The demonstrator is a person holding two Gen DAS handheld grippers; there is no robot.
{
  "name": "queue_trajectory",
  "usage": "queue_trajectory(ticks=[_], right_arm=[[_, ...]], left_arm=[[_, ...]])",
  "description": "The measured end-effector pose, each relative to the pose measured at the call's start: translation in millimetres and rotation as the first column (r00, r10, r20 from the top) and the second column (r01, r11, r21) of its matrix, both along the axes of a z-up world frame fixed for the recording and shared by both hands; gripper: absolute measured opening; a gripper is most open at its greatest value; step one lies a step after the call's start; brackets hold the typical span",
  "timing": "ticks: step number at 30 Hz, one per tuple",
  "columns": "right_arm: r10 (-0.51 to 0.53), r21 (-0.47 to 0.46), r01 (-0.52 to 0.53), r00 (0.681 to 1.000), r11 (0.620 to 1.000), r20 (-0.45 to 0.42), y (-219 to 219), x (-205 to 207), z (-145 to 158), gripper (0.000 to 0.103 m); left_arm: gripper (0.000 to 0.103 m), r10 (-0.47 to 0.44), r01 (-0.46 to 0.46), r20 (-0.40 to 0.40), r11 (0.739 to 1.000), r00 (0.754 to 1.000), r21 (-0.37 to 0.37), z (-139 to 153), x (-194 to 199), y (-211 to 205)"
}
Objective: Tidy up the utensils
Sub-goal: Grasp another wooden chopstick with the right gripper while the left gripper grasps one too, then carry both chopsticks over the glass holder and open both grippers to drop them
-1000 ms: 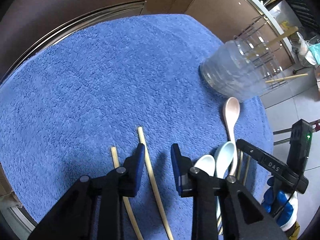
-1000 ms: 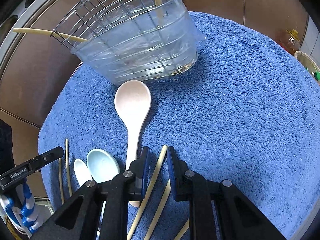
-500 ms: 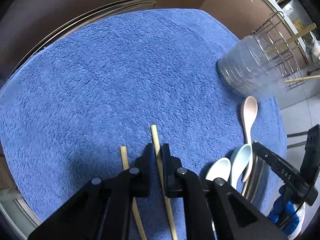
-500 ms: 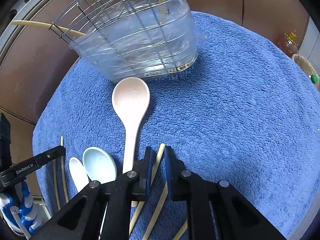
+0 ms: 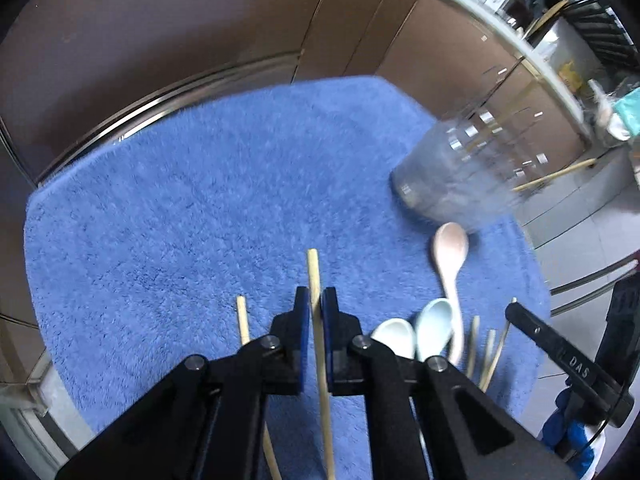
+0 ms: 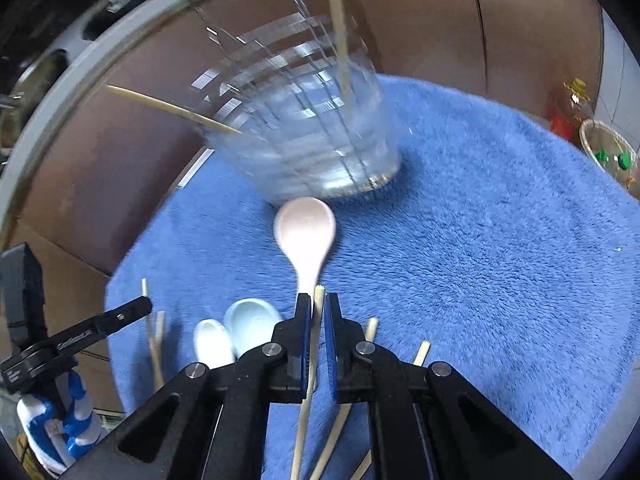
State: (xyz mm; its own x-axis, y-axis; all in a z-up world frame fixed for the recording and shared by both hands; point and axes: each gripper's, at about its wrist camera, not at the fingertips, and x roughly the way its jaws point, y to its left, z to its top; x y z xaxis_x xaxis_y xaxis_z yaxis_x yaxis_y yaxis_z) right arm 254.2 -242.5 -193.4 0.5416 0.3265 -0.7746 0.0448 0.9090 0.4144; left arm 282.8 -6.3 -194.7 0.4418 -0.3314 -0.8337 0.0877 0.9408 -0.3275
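Going left to right on the blue towel (image 5: 168,208), one chopstick (image 5: 241,320) lies loose beside the left gripper (image 5: 316,300), whose jaws are clenched on a second chopstick (image 5: 313,272). Next come a white spoon (image 5: 394,338), a pale blue spoon (image 5: 434,326) and a pink spoon (image 5: 450,252), then a few more chopsticks (image 5: 486,354) near the towel's edge. The right gripper (image 6: 318,312) likewise has its jaws clamped on a chopstick (image 6: 319,300), with two others (image 6: 372,326) lying just to its right. The holder (image 6: 312,140), a wire rack in a clear tub, stands at the far side and holds only two chopsticks. By that count the sorting is barely begun: three spoons and most chopsticks remain on the towel.
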Motion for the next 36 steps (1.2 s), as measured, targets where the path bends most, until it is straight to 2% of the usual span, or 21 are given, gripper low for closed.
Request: queue_trajectory(ticks=[7, 16, 26, 32, 36], right_arm=[[0.029, -0.040, -0.023, 0.984, 0.999, 0.175, 0, -56, 46, 0.006], [0.066, -0.118, -0.034, 0.956, 0.992, 0.286, 18, -106, 89, 0.006], [0.073, -0.137, -0.024, 0.929, 0.990, 0.364, 21, -136, 118, 0.006], [0.071, -0.130, -0.020, 0.912, 0.991, 0.404, 15, -141, 134, 0.006], [0.068, -0.132, -0.009, 0.890, 0.991, 0.450, 9, -135, 153, 0.006]], left_arm=[[0.005, 0.016, -0.014, 0.113, 1.000, 0.993, -0.012, 39, -32, 11], [0.005, 0.012, -0.010, 0.218, 1.000, 0.976, -0.009, 75, -66, 16], [0.005, 0.016, -0.008, 0.289, 1.000, 0.957, -0.028, 104, -87, 13], [0.005, 0.012, 0.002, 0.312, 0.999, 0.950, -0.044, 118, -87, 5], [0.005, 0.001, 0.024, 0.358, 0.998, 0.934, -0.064, 142, -83, -4]])
